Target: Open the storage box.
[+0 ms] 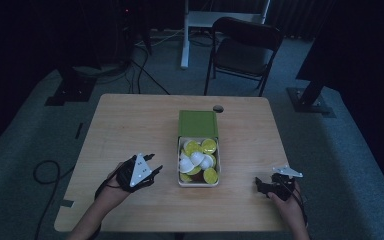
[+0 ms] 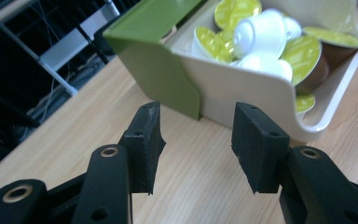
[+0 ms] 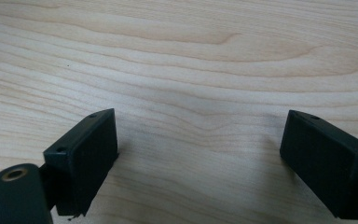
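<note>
Left gripper view is cutting off the box's (image 2: 242, 88) far end while left tongs (image 2: 198, 144) and right tongs (image 3: 200, 163) are gaping empty over the counter (image 3: 177, 70).

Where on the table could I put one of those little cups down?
Plenty of bare wood on the table: the far left corner, the right side beyond the box, and the front edge between the left gripper and the right gripper. Inside the tray the capsules are crowded.
</note>
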{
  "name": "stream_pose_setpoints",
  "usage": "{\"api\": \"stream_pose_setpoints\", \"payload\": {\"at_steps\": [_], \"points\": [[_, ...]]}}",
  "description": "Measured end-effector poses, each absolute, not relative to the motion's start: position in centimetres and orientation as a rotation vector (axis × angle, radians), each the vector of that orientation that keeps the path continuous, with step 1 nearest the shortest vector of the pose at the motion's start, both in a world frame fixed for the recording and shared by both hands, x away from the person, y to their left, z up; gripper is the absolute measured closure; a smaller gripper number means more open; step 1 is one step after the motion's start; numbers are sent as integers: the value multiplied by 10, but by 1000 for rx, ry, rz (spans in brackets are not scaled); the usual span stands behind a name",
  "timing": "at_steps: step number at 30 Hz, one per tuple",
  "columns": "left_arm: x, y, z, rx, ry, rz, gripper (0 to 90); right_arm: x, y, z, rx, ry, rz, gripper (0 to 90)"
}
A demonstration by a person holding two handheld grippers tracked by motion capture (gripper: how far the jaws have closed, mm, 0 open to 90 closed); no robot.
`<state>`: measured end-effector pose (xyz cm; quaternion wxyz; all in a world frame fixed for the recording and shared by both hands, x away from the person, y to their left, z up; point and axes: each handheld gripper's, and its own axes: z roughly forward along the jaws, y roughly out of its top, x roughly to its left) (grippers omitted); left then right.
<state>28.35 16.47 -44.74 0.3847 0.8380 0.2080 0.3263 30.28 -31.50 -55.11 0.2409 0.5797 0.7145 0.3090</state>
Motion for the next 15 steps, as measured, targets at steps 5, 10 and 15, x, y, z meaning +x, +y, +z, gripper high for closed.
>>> {"api": "stream_pose_setpoints", "payload": {"at_steps": [5, 10, 15], "points": [[288, 175, -457, 2136, 581, 765, 469, 303, -315, -551, 1585, 1955, 845, 107], [290, 184, -472, 2144, 629, 698, 401, 303, -315, -551, 1585, 1955, 845, 106], [293, 192, -484, 2154, 674, 617, 361, 303, -315, -551, 1586, 1955, 845, 106]]}}
